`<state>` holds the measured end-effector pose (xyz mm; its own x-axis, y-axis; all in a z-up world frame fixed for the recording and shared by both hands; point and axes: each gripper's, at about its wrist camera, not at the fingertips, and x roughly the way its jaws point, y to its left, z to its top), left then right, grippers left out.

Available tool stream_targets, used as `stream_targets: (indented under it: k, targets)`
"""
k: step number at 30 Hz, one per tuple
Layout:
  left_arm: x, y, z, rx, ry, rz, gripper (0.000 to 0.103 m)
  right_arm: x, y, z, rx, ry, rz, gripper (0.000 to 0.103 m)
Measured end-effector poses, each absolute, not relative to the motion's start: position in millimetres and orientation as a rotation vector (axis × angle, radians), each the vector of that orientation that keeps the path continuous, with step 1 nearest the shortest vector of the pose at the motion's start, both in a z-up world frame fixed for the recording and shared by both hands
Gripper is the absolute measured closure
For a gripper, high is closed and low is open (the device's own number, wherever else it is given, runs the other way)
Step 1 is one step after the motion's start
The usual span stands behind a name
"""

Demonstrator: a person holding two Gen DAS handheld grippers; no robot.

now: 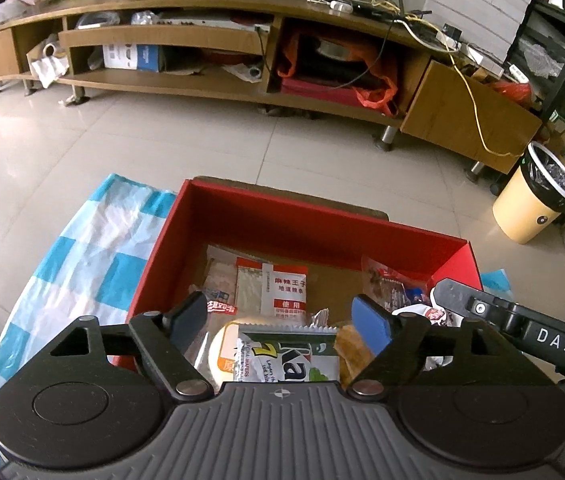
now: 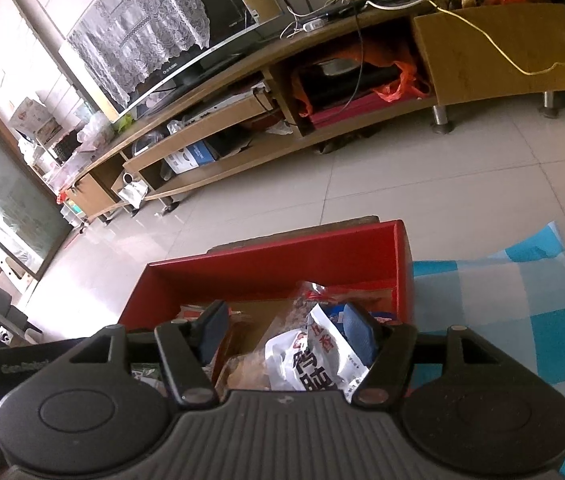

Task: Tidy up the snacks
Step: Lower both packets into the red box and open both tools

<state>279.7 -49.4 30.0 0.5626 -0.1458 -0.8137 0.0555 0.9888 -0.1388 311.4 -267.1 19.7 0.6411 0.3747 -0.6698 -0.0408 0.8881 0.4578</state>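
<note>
The left tool [image 1: 280, 316] is hovering with its dark, ribbed fingers spread wide, gripping nothing, above a crinkly green-and-white foil wafer packet [image 1: 288, 356] lying nearest in the rectangular red cardboard box [image 1: 322, 220]. Farther in, a flat white-and-red plastic sachet [image 1: 284, 288] is resting on the box's brown floor. The right tool [image 2: 284, 328] is likewise gaping, empty, over a glossy white crumpled snack bag [image 2: 314, 360] at the box's right side. The box is sitting on a desk covered by a smooth blue-and-white checked plastic cloth [image 1: 94, 248]. Beyond, a long curved wooden TV cabinet [image 1: 218, 36] is lining the tiled floor.
</note>
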Motion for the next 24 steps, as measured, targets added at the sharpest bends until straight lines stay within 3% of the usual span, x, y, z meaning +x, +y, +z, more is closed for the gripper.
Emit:
stream_targets:
  k: [24]
  targets:
    - [183.6, -2.4, 25.6, -0.137, 1.041, -0.069, 0.015, 243.9, -241.0, 31.7, 0.224, 0.881, 0.364, 0.036]
